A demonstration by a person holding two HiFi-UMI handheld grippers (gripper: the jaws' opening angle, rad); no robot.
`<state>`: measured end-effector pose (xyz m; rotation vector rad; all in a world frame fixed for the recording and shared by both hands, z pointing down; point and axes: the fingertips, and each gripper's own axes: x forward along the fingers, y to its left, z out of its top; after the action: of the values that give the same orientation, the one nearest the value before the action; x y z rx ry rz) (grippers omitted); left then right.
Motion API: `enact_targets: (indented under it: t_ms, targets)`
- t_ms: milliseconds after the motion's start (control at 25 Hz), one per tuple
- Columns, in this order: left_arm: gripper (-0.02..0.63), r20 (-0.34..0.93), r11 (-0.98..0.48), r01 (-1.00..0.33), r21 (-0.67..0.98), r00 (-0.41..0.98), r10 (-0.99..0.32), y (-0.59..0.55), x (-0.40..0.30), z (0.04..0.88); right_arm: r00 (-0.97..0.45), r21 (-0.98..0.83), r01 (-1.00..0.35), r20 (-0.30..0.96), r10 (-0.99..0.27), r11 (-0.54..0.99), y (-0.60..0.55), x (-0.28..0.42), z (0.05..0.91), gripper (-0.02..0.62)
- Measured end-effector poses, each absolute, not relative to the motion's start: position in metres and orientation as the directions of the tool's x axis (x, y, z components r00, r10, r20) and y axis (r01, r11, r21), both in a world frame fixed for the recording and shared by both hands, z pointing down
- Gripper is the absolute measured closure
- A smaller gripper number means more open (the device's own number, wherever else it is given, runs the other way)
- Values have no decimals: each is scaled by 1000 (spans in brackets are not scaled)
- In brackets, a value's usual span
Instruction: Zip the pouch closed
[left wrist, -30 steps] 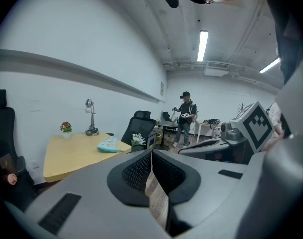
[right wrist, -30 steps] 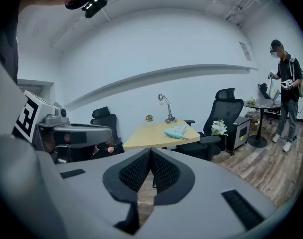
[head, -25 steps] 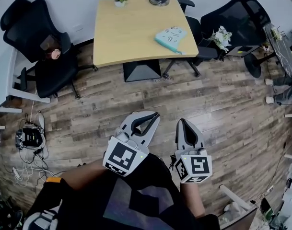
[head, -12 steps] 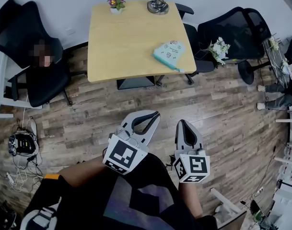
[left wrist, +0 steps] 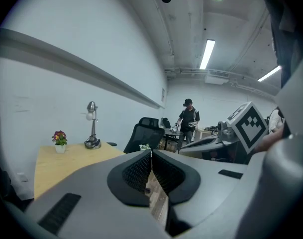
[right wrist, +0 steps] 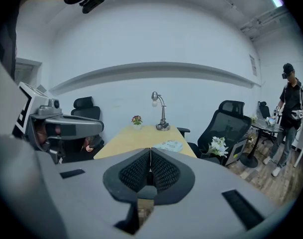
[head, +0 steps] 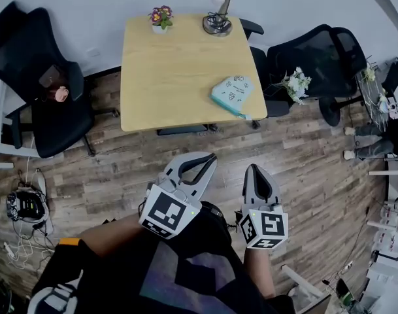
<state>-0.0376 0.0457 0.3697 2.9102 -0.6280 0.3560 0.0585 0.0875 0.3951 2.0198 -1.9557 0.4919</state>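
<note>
Listing contents at the approach stage; no zipping has begun.

Item 1: left claw (head: pixel 212 156). Clenched on nothing, pads pressed flat together in its own view. Held low in front of the person's body and aimed ahead over the wooden floor (head: pixel 127 156). Judged a carrying posture, jaws shut because there is nothing yet to take.

Item 2: right claw (head: pixel 253 168). Likewise clenched and empty, level with the left claw and just beside it, pointing the same way.

Item 3: pouch (head: pixel 232 93). Pale teal and patterned, it lies flat well ahead of both claws, roughly between their lines of aim and well apart from either. It rests near the desk corner closest to the right claw, its darker edge turned toward that claw. This edge is probably the zip line, though whether it is open is too small to tell. The placement suits a two-claw job, one to pin the fabric and one to draw the pull.

Item 4: desk (head: pixel 163 77). Light wood, otherwise bare around the pouch.

Item 5: lamp (head: pixel 217 22) and flower pot (head: pixel 162 14). They stand at the far edge, beyond the pouch and clear of the work.

Item 6: black chairs (head: pixel 45 100). They sit off to either side of the desk.
</note>
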Motion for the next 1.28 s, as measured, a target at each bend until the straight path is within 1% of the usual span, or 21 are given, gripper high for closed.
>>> enact_targets:
  t_ms: [280,400,720,960,1000,1120,1280]
  targets:
    - [591,269,-885,-452,113,871,-411,25,-38,380,33,39,-999,456,-889,-18,62,73,399,578]
    - [591,276,-861,-493,123,851,-447,13,-38,389,20,65,-998,484,-875,13,52,83,410,578]
    - [591,290,-813,-570,117,803,-520,-30,-5,404,-66,154,-972,556,-829,180,1,110,434,577]
    - [591,355,-778,-617,121,758,-547,-60,29,435,-129,235,-908,631,-765,347,-37,139,473,577]
    - [591,368,-774,-621,122,752,-546,-64,36,443,-136,249,-891,651,-746,380,-41,144,483,570]
    - [591,411,-764,-634,121,732,-543,-74,53,468,-158,278,-832,711,-685,481,-52,157,513,505]
    - [590,449,-744,-659,111,701,-554,-88,73,491,-199,270,-774,754,-626,572,-68,169,544,488]
